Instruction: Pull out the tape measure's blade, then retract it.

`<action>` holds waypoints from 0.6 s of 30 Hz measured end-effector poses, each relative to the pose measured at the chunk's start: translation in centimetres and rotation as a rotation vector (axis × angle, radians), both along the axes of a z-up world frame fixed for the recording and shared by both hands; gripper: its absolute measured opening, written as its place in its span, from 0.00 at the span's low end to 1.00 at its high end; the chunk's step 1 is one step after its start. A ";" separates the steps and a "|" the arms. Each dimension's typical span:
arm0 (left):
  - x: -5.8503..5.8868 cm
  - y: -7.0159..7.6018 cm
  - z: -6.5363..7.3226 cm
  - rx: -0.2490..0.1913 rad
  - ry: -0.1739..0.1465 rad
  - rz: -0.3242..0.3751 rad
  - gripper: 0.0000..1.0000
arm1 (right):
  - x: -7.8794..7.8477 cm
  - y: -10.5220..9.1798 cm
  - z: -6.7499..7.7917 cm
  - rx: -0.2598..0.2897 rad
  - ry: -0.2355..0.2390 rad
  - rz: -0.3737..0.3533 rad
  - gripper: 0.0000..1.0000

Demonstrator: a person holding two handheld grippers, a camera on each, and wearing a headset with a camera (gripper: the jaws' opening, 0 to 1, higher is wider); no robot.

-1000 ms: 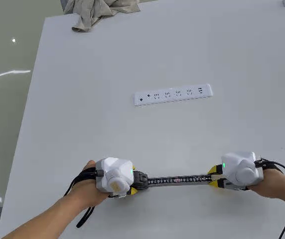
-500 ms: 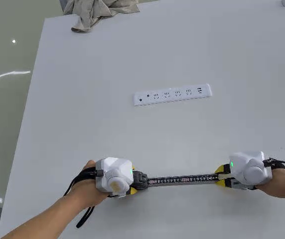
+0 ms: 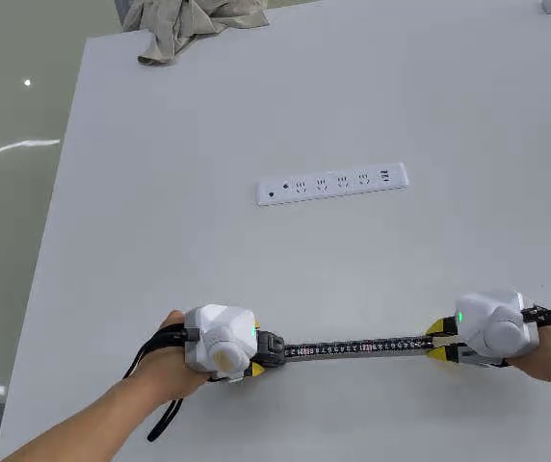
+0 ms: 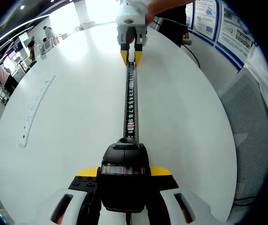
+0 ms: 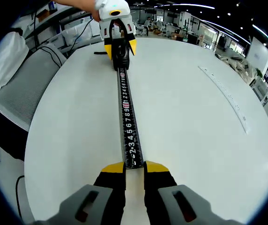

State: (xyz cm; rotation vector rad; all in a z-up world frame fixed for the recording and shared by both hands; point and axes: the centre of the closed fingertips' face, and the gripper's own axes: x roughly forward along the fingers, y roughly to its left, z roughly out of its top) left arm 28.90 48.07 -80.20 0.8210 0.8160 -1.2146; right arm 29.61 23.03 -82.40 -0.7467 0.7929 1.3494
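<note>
Here's the left gripper (image 3: 254, 352) clamped tight around the tape measure (image 4: 124, 183), and the right gripper (image 5: 134, 168) pinching the blade (image 3: 357, 346) by its tip, jaws nearly closed. The blade is stretched straight between them over the table (image 3: 256, 115).

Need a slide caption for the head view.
Left tongs grip the tape measure case while right tongs hold its extended blade.

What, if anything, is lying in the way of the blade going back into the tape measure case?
Nothing visible. The blade runs straight over bare table from the right gripper, shut on its end, to the tape measure case in the left gripper. The power strip and the cloth lie well beyond it.
</note>
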 end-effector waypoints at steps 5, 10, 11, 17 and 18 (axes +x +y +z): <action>0.0 0.0 0.0 0.001 -0.002 -0.001 0.34 | 0.0 0.1 0.0 -0.007 0.000 0.003 0.14; 0.0 0.0 0.0 -0.001 -0.003 -0.005 0.34 | 0.0 0.2 0.0 -0.022 -0.001 0.018 0.14; 0.0 0.0 0.0 -0.002 -0.004 -0.004 0.34 | 0.0 0.2 0.1 -0.023 -0.001 0.020 0.14; 0.0 -0.1 0.0 -0.003 -0.003 -0.007 0.35 | 0.0 0.2 0.0 -0.026 0.000 0.022 0.15; 0.0 -0.1 0.0 -0.003 -0.003 -0.008 0.35 | 0.0 0.2 -0.1 -0.028 0.000 0.023 0.15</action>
